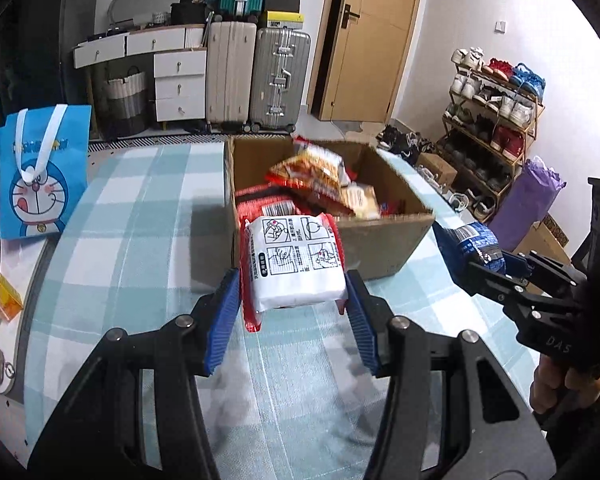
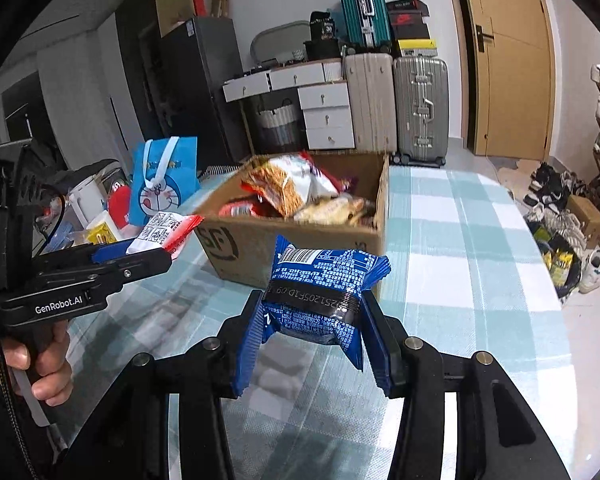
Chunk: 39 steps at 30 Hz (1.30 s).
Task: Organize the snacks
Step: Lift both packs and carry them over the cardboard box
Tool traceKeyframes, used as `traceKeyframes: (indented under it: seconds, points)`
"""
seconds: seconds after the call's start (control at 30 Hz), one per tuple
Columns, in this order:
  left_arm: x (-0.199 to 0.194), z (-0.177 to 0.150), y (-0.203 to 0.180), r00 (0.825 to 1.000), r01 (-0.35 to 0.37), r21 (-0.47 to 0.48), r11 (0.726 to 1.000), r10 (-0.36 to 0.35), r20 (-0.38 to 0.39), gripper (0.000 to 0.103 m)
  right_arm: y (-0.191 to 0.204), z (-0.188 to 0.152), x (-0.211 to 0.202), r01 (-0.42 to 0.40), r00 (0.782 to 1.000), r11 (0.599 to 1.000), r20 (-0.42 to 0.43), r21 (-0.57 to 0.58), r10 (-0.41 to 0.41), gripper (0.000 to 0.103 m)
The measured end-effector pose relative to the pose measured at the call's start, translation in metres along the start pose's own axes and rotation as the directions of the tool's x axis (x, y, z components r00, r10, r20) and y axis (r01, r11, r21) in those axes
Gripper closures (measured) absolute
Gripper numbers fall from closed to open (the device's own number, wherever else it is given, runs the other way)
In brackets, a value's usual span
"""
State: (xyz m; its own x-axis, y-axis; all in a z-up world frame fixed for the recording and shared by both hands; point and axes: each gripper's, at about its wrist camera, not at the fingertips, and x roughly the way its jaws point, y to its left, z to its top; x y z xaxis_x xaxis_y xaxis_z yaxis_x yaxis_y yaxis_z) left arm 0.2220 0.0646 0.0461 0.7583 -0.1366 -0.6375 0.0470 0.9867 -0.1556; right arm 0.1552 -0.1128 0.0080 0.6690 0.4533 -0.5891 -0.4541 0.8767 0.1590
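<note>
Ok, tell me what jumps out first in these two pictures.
Each hand-held gripper clamps a snack above the checked tablecloth: the left hand-held gripper grips a red-and-white packet, the right hand-held gripper a blue packet. Just beyond them stands an open cardboard box heaped with snack bags.

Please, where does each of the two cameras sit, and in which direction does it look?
Left wrist: behind the left gripper, facing its white-and-red packet and the cardboard box; a hand shows.
Right wrist: behind the right gripper, facing its blue packet.
Shared: box, checked tablecloth, each other's gripper.
</note>
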Motion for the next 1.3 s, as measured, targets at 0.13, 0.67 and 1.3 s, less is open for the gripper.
traceKeyframes:
  seconds: [0.13, 0.67, 1.3]
  points:
    - [-0.006, 0.012, 0.003, 1.000, -0.016, 0.003, 1.000, 0.016, 0.027, 0.054, -0.003, 0.012, -0.006, 0.005, 1.000, 1.000, 0.024, 0.013, -0.005, 0.056]
    - [0.036, 0.057, 0.013, 0.997, -0.060, 0.007, 0.998, 0.059, 0.043, 0.054, -0.004, 0.040, 0.023, 0.009, 1.000, 0.999, 0.025, 0.032, -0.010, 0.056]
    - [0.111, 0.103, 0.017, 0.996, -0.085, 0.042, 0.996, 0.084, 0.024, 0.054, -0.005, 0.061, 0.081, 0.014, 1.000, 1.000, -0.007, 0.027, -0.014, 0.056]
